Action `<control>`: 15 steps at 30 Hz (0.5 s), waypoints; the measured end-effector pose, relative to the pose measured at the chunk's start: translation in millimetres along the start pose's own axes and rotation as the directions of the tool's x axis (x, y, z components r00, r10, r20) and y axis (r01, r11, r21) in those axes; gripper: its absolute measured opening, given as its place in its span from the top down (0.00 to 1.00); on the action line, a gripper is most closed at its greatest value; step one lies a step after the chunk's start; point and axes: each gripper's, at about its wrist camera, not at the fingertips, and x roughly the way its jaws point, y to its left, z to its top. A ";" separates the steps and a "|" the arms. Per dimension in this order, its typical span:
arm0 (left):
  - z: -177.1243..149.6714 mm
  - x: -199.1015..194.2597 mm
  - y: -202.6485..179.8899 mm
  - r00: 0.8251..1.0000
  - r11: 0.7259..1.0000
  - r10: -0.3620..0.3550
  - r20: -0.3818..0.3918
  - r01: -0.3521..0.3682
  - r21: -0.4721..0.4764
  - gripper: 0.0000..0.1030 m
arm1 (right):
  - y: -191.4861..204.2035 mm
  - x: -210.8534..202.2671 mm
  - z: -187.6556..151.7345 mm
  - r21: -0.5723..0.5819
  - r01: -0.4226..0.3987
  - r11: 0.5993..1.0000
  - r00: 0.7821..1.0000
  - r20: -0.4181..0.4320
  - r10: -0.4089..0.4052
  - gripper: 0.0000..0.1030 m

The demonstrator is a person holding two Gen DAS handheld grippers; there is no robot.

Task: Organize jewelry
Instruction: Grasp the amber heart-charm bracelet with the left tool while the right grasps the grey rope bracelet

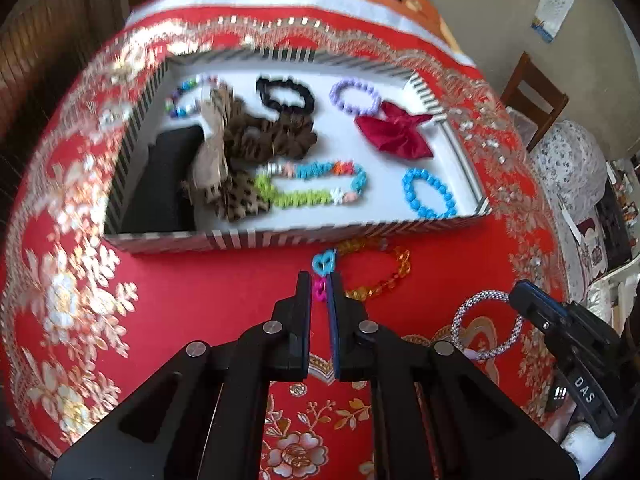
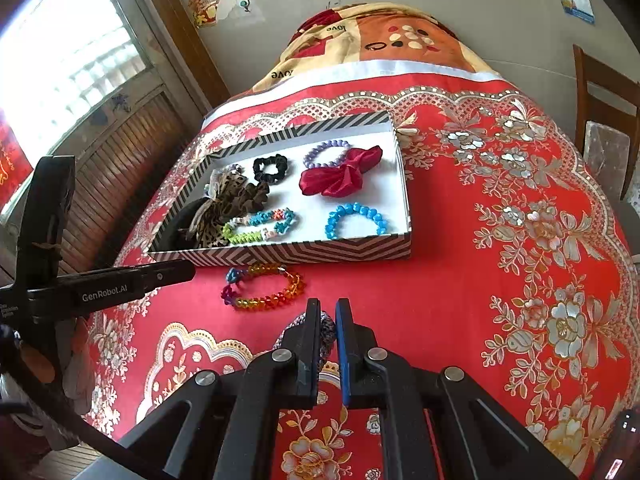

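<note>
A striped box (image 1: 280, 237) (image 2: 320, 254) with a white floor holds scrunchies, a red bow (image 1: 394, 134) and several bead bracelets. A rainbow bead bracelet (image 1: 378, 270) (image 2: 266, 286) lies on the red cloth in front of the box. My left gripper (image 1: 320, 286) is shut on its pink and blue end. A silver rope bangle (image 1: 486, 326) (image 2: 322, 334) lies to the right. My right gripper (image 2: 327, 312) is nearly shut with the bangle's edge between the fingers, low over the cloth.
The red embroidered cloth (image 2: 500, 240) covers a rounded table. A wooden chair (image 2: 604, 116) stands at the right, a window and wooden panelling at the left. A folded blanket (image 2: 380, 40) lies beyond the box.
</note>
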 end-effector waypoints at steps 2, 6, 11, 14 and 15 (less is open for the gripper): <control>-1.5 7.2 -2.7 1.000 1.000 -0.004 -0.014 0.004 0.007 0.82 | -1.4 2.4 -3.5 0.003 0.002 1.000 1.000 -0.013 -0.002 0.94; -5.5 11.4 -23.3 1.000 0.995 0.000 -0.006 0.001 0.100 0.77 | -6.4 9.6 -14.0 0.009 0.009 1.000 0.999 -0.041 -0.009 0.93; -5.8 28.9 -58.6 0.998 0.960 -0.027 -0.064 0.044 0.277 0.66 | -26.3 17.1 -25.0 0.054 0.026 0.998 0.997 -0.067 -0.023 0.93; -4.3 43.8 -68.4 0.997 0.941 0.026 -0.078 0.002 0.338 0.66 | -36.1 18.8 -28.9 0.076 0.034 0.997 0.996 -0.083 -0.027 0.93; -3.3 45.4 -70.4 0.997 0.933 0.045 -0.059 -0.021 0.360 0.65 | -37.0 19.1 -29.5 0.075 0.037 0.996 0.996 -0.086 -0.030 0.93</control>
